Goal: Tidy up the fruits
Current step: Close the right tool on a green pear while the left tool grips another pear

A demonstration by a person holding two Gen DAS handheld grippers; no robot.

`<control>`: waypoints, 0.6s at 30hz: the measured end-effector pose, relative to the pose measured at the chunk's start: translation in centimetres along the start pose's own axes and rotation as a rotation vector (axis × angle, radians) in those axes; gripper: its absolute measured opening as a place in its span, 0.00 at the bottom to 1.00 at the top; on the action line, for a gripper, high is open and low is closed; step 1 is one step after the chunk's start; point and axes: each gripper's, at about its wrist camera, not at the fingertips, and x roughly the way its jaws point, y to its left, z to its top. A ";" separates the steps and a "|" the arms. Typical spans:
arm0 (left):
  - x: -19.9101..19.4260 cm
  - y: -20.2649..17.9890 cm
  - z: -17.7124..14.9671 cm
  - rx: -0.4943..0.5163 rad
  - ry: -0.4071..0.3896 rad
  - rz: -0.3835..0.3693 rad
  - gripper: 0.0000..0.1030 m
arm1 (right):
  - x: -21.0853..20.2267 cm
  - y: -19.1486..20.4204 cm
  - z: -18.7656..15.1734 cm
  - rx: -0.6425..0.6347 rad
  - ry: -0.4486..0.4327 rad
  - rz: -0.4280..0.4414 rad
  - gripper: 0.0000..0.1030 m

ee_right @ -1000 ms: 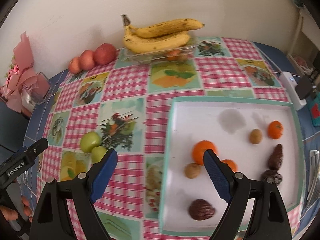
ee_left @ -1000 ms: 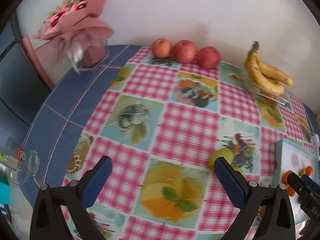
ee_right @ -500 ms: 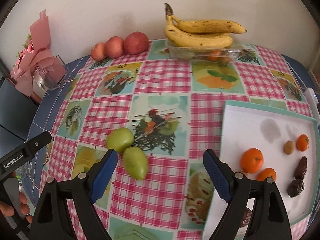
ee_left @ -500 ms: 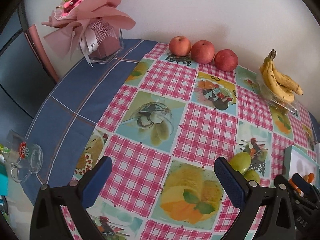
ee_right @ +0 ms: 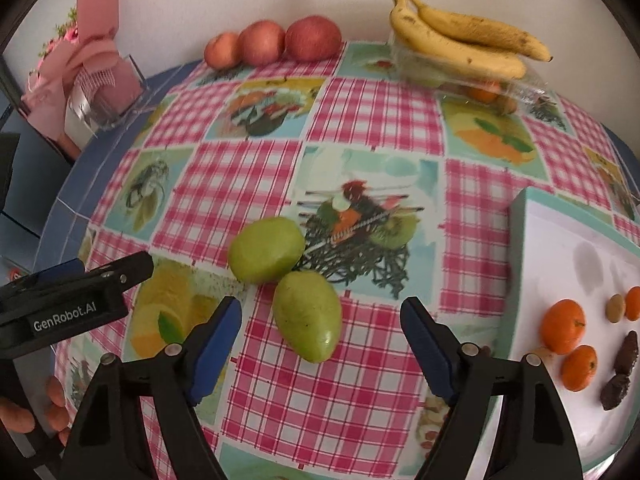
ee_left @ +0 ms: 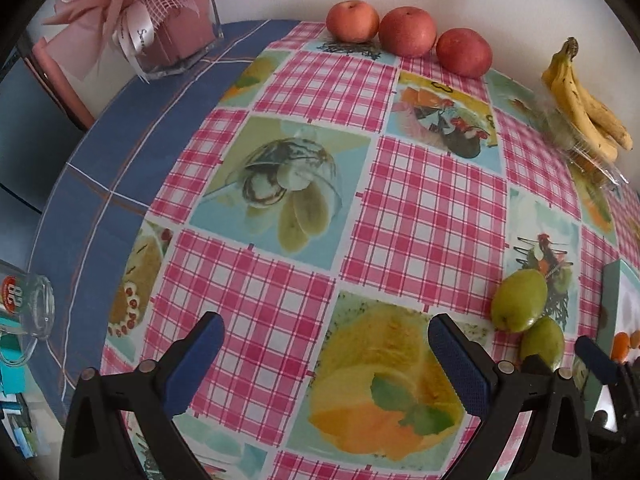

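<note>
Two green fruits lie touching on the checked tablecloth. The nearer green fruit (ee_right: 308, 316) lies between the fingers of my right gripper (ee_right: 320, 336), whose jaws are closing; the pads stand clear of it. The rounder green fruit (ee_right: 266, 250) sits just beyond. My left gripper (ee_left: 328, 364) hangs open over bare cloth, left of both fruits (ee_left: 520, 300). Three red apples (ee_right: 276, 42) line the wall. Bananas (ee_right: 460, 40) rest on a clear plastic box. A white tray (ee_right: 520, 208) at the right holds oranges (ee_right: 562, 326) and small brown fruits.
A pink bouquet in a clear box (ee_left: 176, 40) stands at the back left corner. A glass mug (ee_left: 28, 308) sits near the table's left edge. A person's hand (ee_right: 24, 412) holds the left gripper (ee_right: 80, 280) close beside the right one.
My right gripper moved left from over the tray to the green fruits, sank, and its jaws narrowed a little. The left gripper sank closer to the cloth.
</note>
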 end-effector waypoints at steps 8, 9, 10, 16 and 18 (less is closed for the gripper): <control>0.3 0.2 0.0 -0.013 0.003 0.000 1.00 | 2.1 0.6 -0.6 -0.025 0.037 -0.007 0.67; 0.2 0.1 0.0 -0.013 0.002 -0.001 1.00 | 2.1 0.7 -0.6 -0.026 0.038 -0.007 0.65; 0.3 0.2 0.1 -0.012 0.001 -0.002 1.00 | 2.2 0.7 -0.6 -0.029 0.038 -0.009 0.62; 0.1 -0.2 0.1 -0.004 -0.002 -0.002 1.00 | 2.3 1.1 -0.5 -0.044 0.029 -0.008 0.50; 0.1 -0.2 0.2 -0.002 -0.002 -0.004 1.00 | 2.3 1.2 -0.6 -0.048 0.025 -0.014 0.42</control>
